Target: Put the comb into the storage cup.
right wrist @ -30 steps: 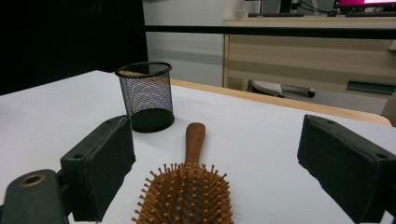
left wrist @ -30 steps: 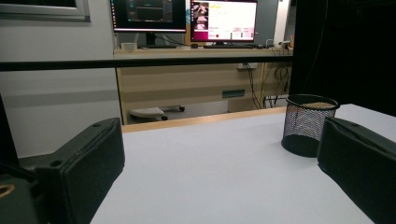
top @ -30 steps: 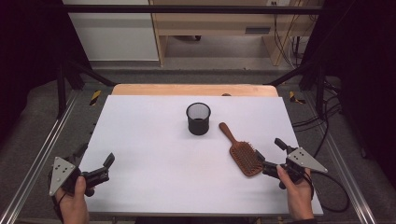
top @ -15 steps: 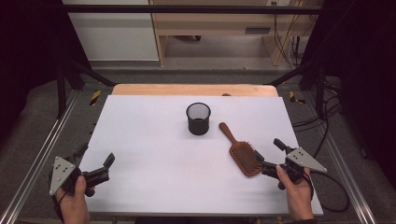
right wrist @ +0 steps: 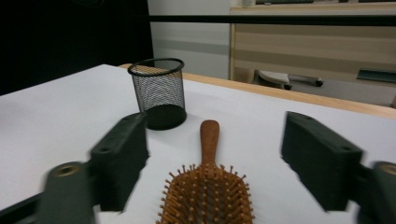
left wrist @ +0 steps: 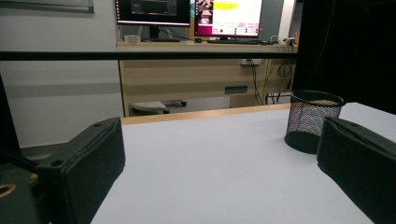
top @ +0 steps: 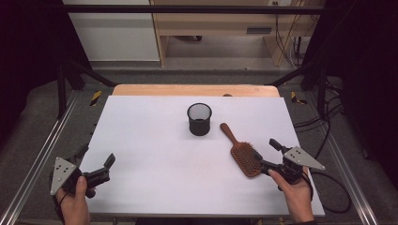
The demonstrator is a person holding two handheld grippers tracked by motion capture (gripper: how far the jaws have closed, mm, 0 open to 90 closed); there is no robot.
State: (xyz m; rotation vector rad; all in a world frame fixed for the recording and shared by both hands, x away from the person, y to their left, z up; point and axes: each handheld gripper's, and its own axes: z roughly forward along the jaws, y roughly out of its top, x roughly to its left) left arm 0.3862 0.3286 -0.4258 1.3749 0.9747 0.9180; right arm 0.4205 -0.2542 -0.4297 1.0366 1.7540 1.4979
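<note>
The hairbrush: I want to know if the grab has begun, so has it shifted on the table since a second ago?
No. The hairbrush lies as before, handle tip pointing toward the mesh cup.

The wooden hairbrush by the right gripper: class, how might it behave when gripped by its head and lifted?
The wooden hairbrush looks rigid, so it probably won't flop. Held at the bristled head, its handle end may droop. The right gripper, jaws just closing, straddles it without touching.

wooden hairbrush (right wrist: pixel 208 186), black metal mesh cup (right wrist: pixel 159 93), matt white table (top: pixel 155 150).
</note>
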